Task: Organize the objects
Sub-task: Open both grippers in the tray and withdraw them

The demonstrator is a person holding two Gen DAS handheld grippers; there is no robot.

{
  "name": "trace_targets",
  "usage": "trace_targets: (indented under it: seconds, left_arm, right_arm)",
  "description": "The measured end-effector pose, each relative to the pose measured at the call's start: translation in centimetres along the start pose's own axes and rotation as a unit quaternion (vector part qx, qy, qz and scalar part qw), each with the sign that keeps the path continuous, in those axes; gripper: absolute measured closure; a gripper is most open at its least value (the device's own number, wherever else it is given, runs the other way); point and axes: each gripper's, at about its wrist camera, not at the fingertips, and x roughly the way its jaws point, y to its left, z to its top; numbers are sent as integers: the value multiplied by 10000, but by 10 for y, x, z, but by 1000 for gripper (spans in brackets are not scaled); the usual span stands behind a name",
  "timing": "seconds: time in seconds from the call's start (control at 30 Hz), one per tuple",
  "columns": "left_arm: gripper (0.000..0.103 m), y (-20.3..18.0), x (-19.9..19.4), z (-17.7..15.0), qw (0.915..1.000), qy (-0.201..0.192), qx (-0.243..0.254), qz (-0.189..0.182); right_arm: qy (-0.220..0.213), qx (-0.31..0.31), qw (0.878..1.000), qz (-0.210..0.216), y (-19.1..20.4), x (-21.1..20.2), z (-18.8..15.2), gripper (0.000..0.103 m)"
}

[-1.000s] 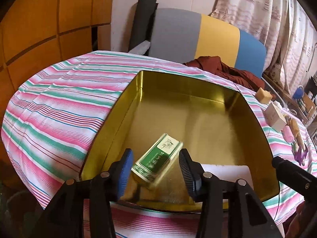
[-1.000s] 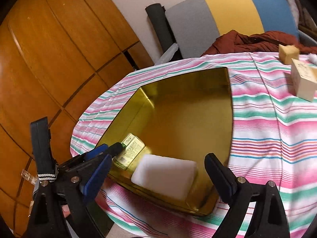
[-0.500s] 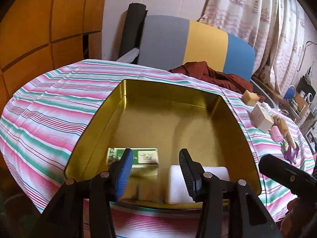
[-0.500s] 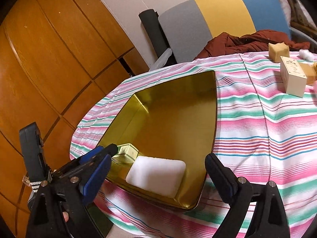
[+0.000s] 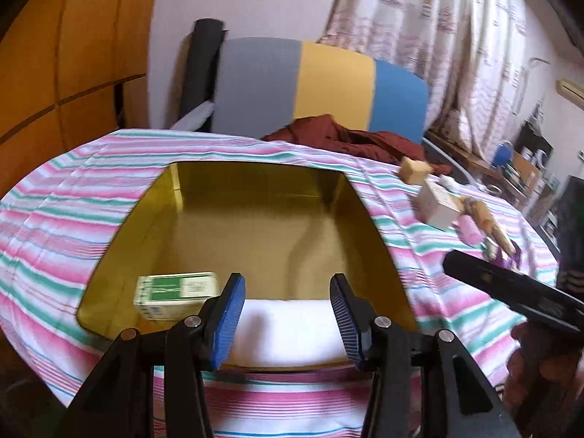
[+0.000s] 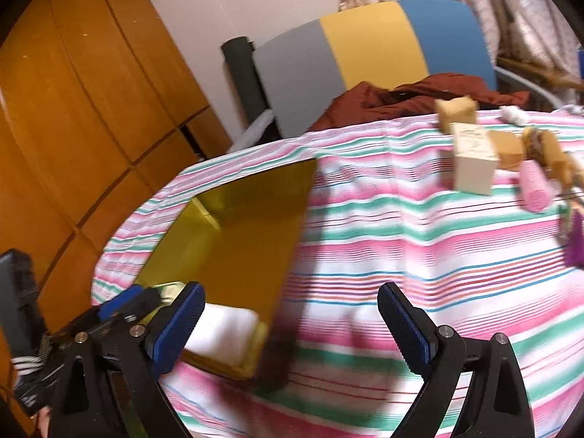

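- The green box (image 5: 177, 294) is seen lying in the gold tin's (image 5: 255, 175) near left corner, just left of the left claw (image 5: 286, 319).
- Both claws are spread and empty; the right claw (image 6: 292, 332) is held over the striped desk (image 6: 401, 237).

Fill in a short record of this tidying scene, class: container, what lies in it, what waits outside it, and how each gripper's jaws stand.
container: gold rectangular metal tin on striped tablecloth
inside tin: green-and-white small box; white rectangular sponge, both at near edge
outside tin: cream cardboard box, pink roller, tan block
left gripper: jaws open, nothing held
right gripper: jaws wide open, nothing held
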Motion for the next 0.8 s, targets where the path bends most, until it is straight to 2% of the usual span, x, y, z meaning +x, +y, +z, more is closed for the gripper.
trace_targets:
  seconds: [0.23,0.5,0.63,0.8]
  left_arm:
    - [54,-44,-3,4,9980,-24,334,-538]
    - [53,-99,4,2,9908,132,824,-1068]
    - [53,-116,9,-3,9875,266,931,-1247]
    - [53,-129,11,-9,9855,377,991,-1327]
  right_arm:
    - [74,146,9980,-614,-51,-10,1,7]
    - [78,199,9925,-1205,-105,-25,0,7]
    - [-47,232,9861,-1647,-137,-39,0,7]
    - [-307,567,9726,-2233,-188,-59,4,7]
